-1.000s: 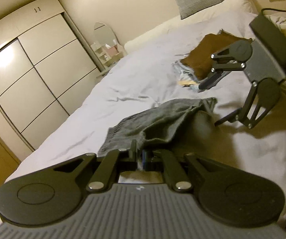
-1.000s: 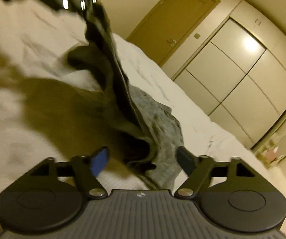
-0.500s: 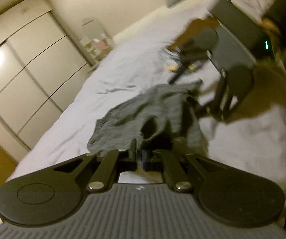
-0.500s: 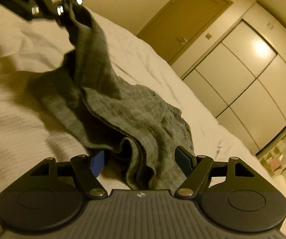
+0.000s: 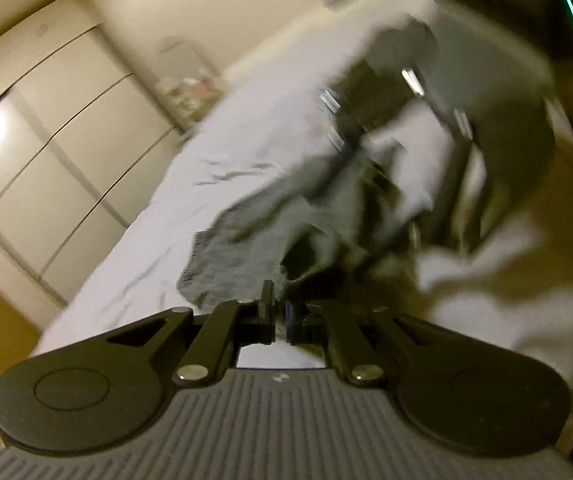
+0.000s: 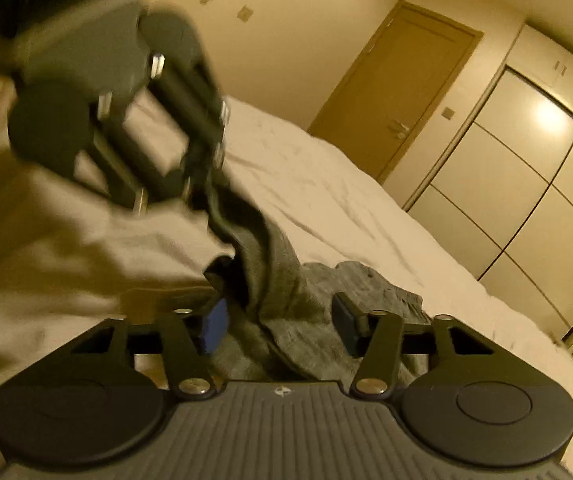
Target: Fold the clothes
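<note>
Left wrist view, left to right: wardrobe doors (image 5: 46, 152) fill the upper left. White bedsheet (image 5: 214, 184) runs diagonally through centre. Left gripper (image 5: 280, 312) at lower centre, fingers pressed together on an edge of the grey garment (image 5: 246, 240); cloth rises from the pinch toward centre frame. Right gripper (image 5: 418, 184) at upper right, heavily blurred, tilted down toward the cloth; its fingers are smeared there.

Right wrist view, left to right: left gripper at upper left, angled down to the right, tips pinching the grey garment, which hangs from it as a taut ridge down to centre. Right gripper at lower centre, blue pads (image 6: 214, 330) spread wide, cloth lying between them, not clamped. Brown door (image 6: 398, 92) upper centre, wardrobe doors at right.
</note>
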